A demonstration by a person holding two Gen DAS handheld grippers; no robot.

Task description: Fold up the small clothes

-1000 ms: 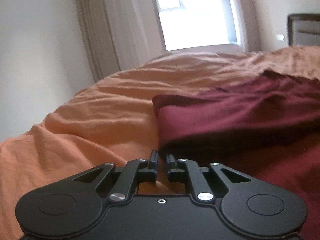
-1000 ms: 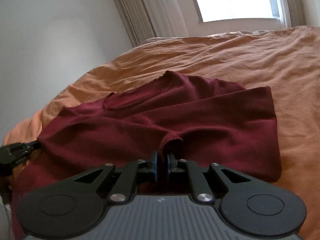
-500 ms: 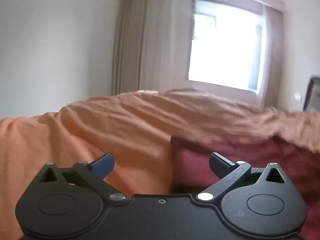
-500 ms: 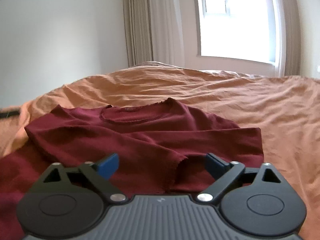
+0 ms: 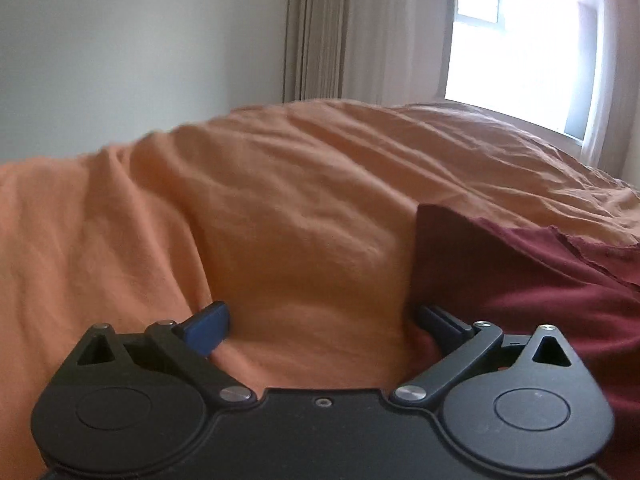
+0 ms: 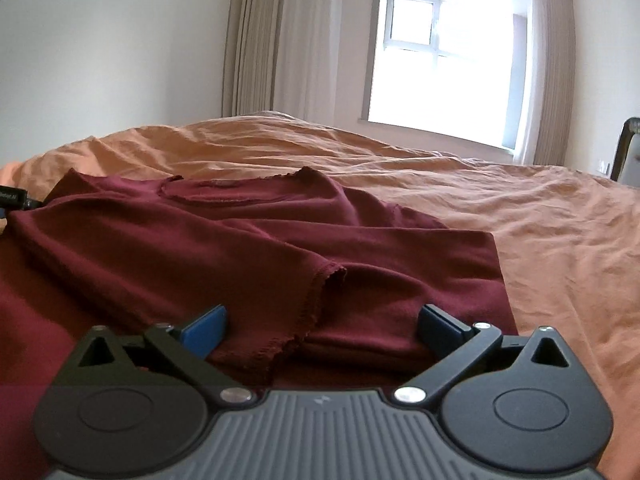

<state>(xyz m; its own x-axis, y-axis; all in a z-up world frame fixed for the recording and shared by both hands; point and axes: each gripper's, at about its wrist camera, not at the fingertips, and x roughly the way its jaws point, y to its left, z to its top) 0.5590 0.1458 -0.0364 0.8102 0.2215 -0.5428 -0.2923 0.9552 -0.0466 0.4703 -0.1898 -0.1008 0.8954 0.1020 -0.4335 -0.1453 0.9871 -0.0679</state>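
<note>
On the bed, left wrist view: left hand-held gripper spread wide, holding nothing, low over the orange bedsheet. Maroon shirt lies at right, its folded edge just beside the right fingertip. Curtain and window behind. Right wrist view: right hand-held gripper also wide, empty, over the maroon shirt, which lies flat on the bedsheet with a sleeve cuff folded across the body, between the fingers. Neckline faces the far side.
</note>
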